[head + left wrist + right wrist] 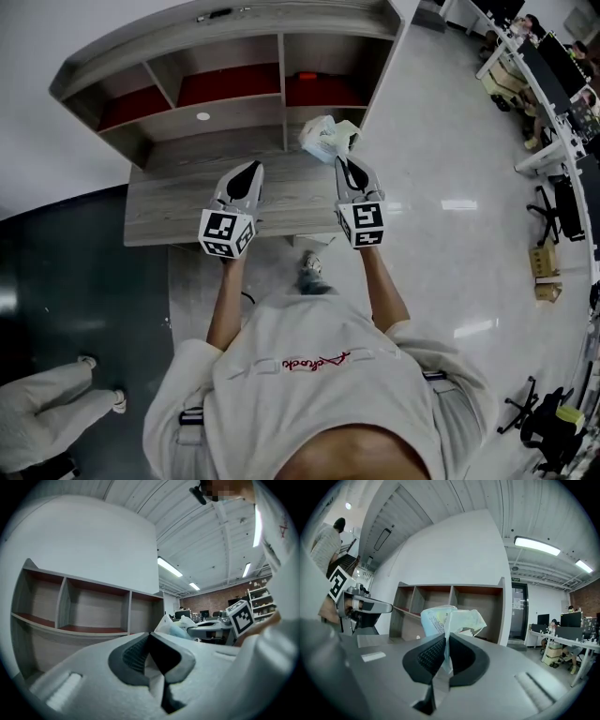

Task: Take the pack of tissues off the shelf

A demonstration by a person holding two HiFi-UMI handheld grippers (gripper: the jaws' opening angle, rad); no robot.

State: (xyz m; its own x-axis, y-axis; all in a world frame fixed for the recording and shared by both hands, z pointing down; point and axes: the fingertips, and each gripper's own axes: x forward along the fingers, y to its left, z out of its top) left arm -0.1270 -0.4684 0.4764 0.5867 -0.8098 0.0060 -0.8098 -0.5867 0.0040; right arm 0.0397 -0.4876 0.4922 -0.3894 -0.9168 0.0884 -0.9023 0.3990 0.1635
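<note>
- Grey wood-grain boards are being seen across the upper half of the head view, making up the shelf unit [225,56], whose upper compartments are backed in red.
- A matching desk top [178,211] is being seen below the compartments, near the middle of that frame.
- The pack of tissues [323,139] is being held up, right of centre in the upper part of the head view, in front of the unit's lower right compartment and over the far right corner of the desk top.
- In the right gripper view the pack is being shown at frame centre, just above the dark pads, with the shelf unit behind it.
- The right gripper [344,161] is being kept clamped on the pack: a fold of its thin plastic is being pinched between the two pads, which are almost meeting.
- The left gripper [246,178] is being held just left of centre in the head view, beside the right one but apart from it, over the desk top.
- Its jaws are being kept pressed together, and nothing is being held between them.
- Both grippers are being pointed level toward the shelf unit.
- Bare forearms are being extended from a white shirt [319,375] that is filling the bottom of the head view.
- Another person's pale trouser legs [47,403] are being shown at the lower left of that frame.
- Office desks [553,84] are being shown along its upper right edge.
</note>
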